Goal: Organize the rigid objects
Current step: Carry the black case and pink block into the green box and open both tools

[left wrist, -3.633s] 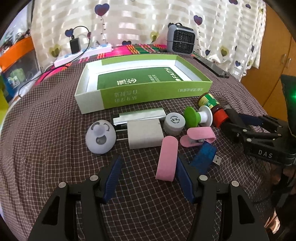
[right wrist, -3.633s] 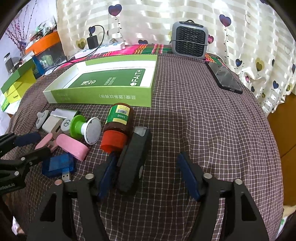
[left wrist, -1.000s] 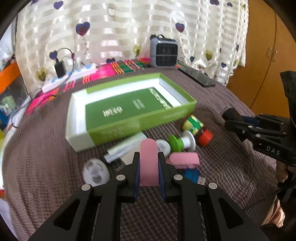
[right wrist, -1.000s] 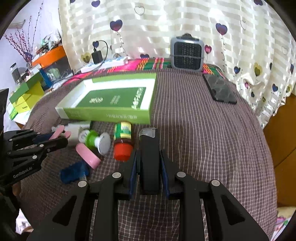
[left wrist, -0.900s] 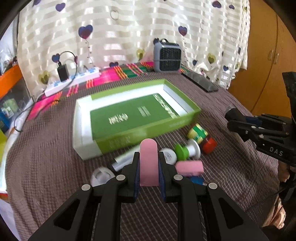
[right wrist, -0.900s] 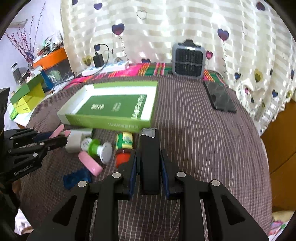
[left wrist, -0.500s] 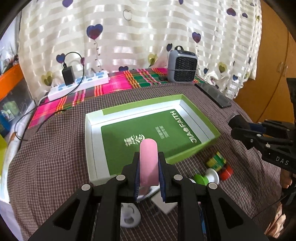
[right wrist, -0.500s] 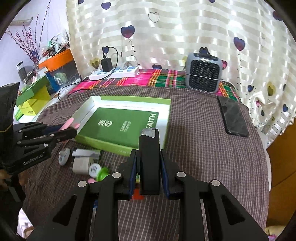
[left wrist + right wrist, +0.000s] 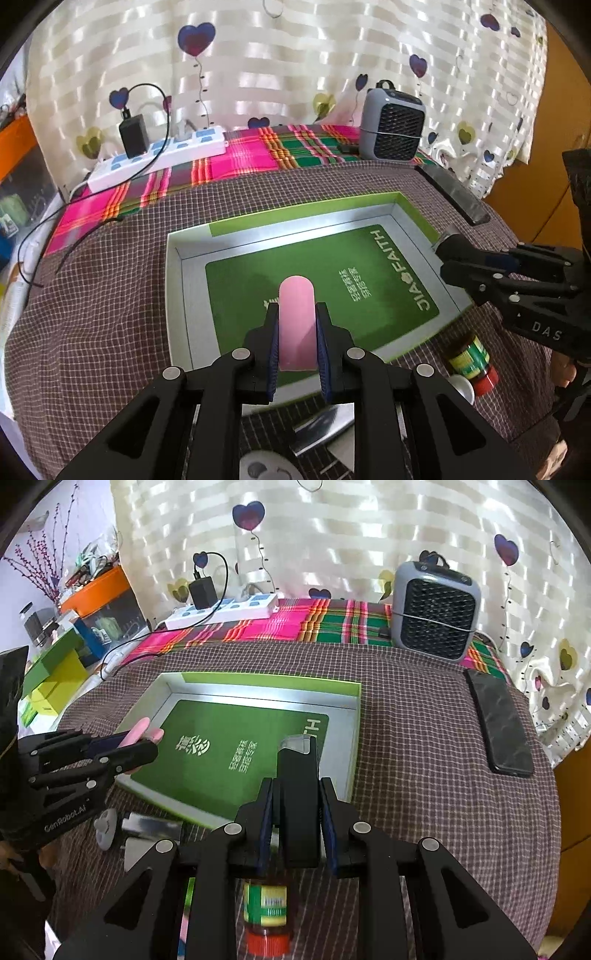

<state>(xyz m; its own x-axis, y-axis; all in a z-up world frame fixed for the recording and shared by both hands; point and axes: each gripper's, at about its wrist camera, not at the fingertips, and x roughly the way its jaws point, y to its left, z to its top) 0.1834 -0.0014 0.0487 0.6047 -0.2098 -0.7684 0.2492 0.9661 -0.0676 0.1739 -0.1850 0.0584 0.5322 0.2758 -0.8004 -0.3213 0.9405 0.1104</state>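
My left gripper (image 9: 297,325) is shut on a pink rounded bar (image 9: 296,321), held above the near half of the open green-and-white box (image 9: 192,258). My right gripper (image 9: 297,801) is shut on a black oblong block with a clear tip (image 9: 298,771), hovering over the box's near right corner (image 9: 351,771). The right wrist view shows the left gripper (image 9: 142,740) with the pink bar (image 9: 136,731) at the box's left side. In the left wrist view the right gripper (image 9: 461,254) stands at the box's right rim. Inside the box lies only a green printed sheet (image 9: 332,280).
A brown bottle with a red cap (image 9: 471,360) lies in front of the box, beside a white adapter (image 9: 147,834) and a grey round piece (image 9: 105,825). A phone (image 9: 498,725), a grey fan heater (image 9: 434,611) and a power strip (image 9: 159,157) sit farther back.
Both grippers carried their objects away from the loose pile and forward over the box. The box now fills the middle of both views, and the pile has slid to the bottom edge.
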